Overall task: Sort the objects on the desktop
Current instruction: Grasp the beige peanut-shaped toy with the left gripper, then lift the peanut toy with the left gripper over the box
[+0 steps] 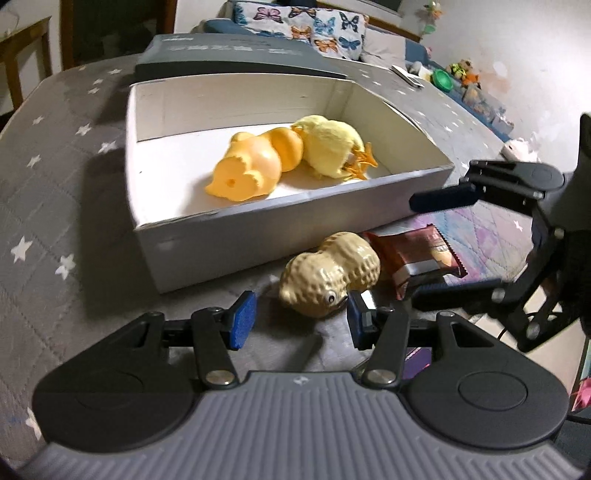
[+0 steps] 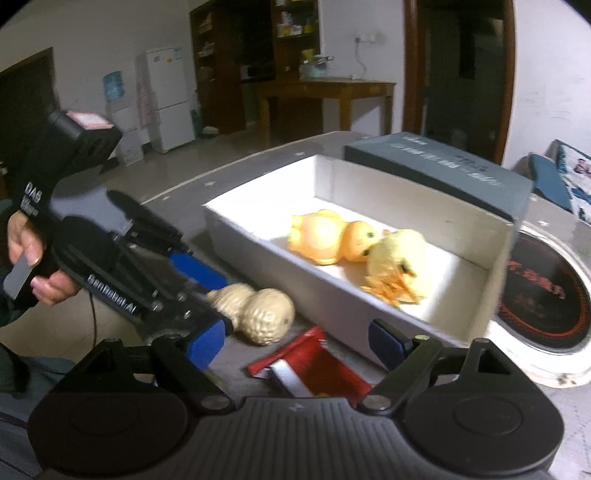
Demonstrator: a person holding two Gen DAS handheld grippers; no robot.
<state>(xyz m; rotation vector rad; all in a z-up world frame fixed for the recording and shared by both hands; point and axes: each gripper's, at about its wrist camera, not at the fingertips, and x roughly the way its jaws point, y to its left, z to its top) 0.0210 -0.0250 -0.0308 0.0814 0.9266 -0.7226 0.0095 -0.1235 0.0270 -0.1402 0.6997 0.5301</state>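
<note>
A tan, bumpy peanut-shaped toy (image 1: 330,274) lies on the grey star-patterned cloth (image 1: 55,206). The open cardboard box (image 1: 207,240) is white, holding an orange rubber duck (image 1: 255,164) and a pale-yellow plush chick (image 1: 332,146).

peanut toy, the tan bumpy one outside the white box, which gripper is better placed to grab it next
Left. The left gripper has the tan peanut-shaped toy right before its open fingers, while the right gripper faces the red snack packet.

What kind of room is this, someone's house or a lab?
Most likely a lived-in home: a white fridge stands by the wall beside a dark wooden dining table, and a sofa carries a butterfly-print cushion. Nothing looks like a lab.
</note>
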